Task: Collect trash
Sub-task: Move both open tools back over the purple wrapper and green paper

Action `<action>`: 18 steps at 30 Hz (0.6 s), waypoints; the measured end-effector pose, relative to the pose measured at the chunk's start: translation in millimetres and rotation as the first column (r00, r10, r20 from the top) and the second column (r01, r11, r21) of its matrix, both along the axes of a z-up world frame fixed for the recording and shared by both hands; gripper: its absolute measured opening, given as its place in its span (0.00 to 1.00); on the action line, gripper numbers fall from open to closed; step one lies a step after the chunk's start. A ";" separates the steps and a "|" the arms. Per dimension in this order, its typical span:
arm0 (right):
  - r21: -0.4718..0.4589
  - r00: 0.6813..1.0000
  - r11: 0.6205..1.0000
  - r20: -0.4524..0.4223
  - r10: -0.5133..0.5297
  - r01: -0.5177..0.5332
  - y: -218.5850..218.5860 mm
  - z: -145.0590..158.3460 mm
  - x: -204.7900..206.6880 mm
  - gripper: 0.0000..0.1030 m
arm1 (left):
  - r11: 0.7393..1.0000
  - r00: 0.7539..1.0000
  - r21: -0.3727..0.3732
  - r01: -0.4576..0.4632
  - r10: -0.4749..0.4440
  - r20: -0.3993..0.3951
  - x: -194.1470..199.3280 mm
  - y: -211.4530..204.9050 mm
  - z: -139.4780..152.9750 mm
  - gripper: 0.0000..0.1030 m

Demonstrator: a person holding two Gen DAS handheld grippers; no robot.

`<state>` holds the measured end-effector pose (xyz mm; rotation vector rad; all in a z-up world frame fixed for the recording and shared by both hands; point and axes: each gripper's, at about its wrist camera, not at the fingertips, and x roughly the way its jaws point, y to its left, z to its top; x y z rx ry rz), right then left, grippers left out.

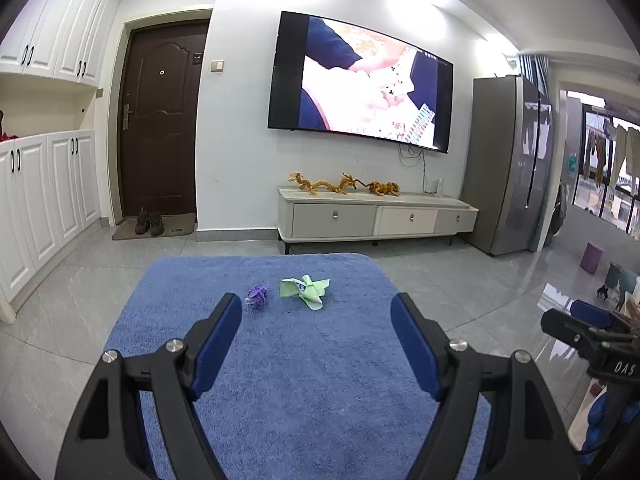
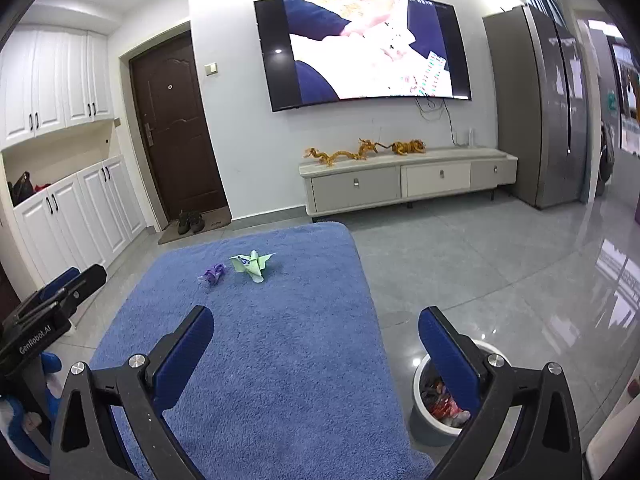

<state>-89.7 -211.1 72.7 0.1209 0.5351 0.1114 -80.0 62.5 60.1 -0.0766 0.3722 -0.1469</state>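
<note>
**Going for the two scraps on the rug**

Both my grippers are spread wide and carry nothing. From my left gripper (image 1: 316, 316), the purple wad (image 1: 256, 297) sits just ahead of the left finger, the green wrapper (image 1: 308, 288) ahead and slightly further on. My right gripper (image 2: 316, 340) hangs over the rug's (image 2: 280, 380) near right edge, the bin (image 2: 430, 420) below its right finger. I'd take the wad with the left, dipping low into the pile so both pads bracket it, then close gently; the wrapper looks flimsy, so pinch its bunched middle.

"DAS" on right claw (image 1: 588, 332), "GenRobot.AI" on left claw (image 2: 60, 292)
</note>
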 end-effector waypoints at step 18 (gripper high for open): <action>0.037 0.993 0.997 0.102 0.064 -0.068 3.0 24.7 -10.9 1.00 | 0.996 0.995 -0.041 -0.082 0.084 0.053 -0.1 32.1 29.8 0.74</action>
